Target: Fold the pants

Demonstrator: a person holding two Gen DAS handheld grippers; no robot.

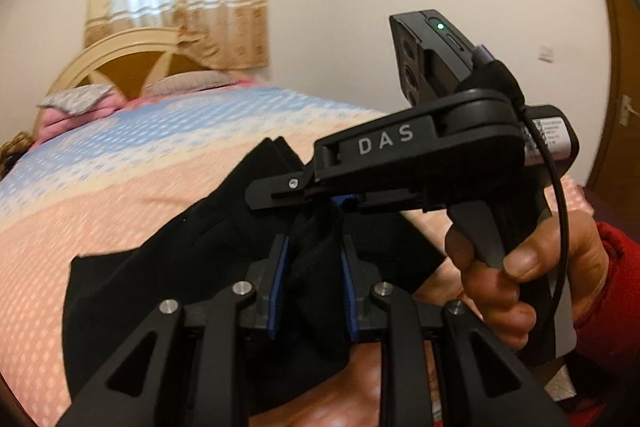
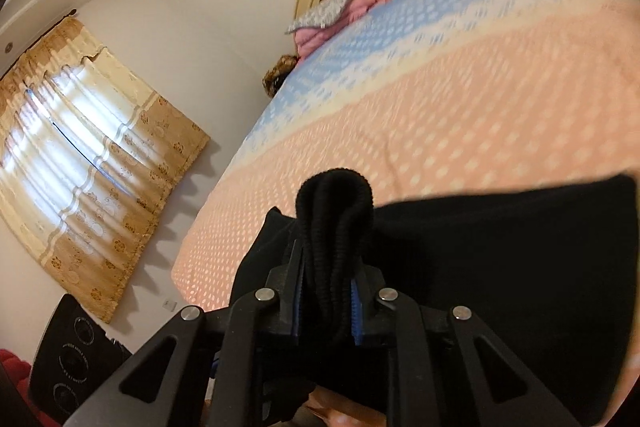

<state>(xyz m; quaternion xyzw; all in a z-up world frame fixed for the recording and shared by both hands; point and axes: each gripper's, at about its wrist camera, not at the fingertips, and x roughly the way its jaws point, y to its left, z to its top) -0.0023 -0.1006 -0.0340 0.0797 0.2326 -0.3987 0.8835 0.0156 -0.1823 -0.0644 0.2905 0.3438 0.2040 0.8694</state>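
Note:
The black pants (image 1: 160,267) hang over the pink and blue bedspread (image 1: 100,187), lifted by both grippers. My left gripper (image 1: 314,247) is shut on a bunched fold of the pants, cloth squeezed between its blue pads. My right gripper (image 2: 328,251) is shut on a ribbed, bunched edge of the pants (image 2: 334,211), which sticks out past the fingertips. In the left wrist view the right gripper (image 1: 340,201) sits just beyond my left one, held by a hand (image 1: 532,267) in a red sleeve. The rest of the pants (image 2: 500,267) spread to the right.
The bed (image 2: 460,87) fills the area ahead, with pillows (image 1: 76,99) and a cream headboard (image 1: 120,55) at its far end. Curtained windows (image 2: 80,131) are on the walls. A wooden door (image 1: 616,99) is at the right. A dark appliance (image 2: 72,351) stands on the floor.

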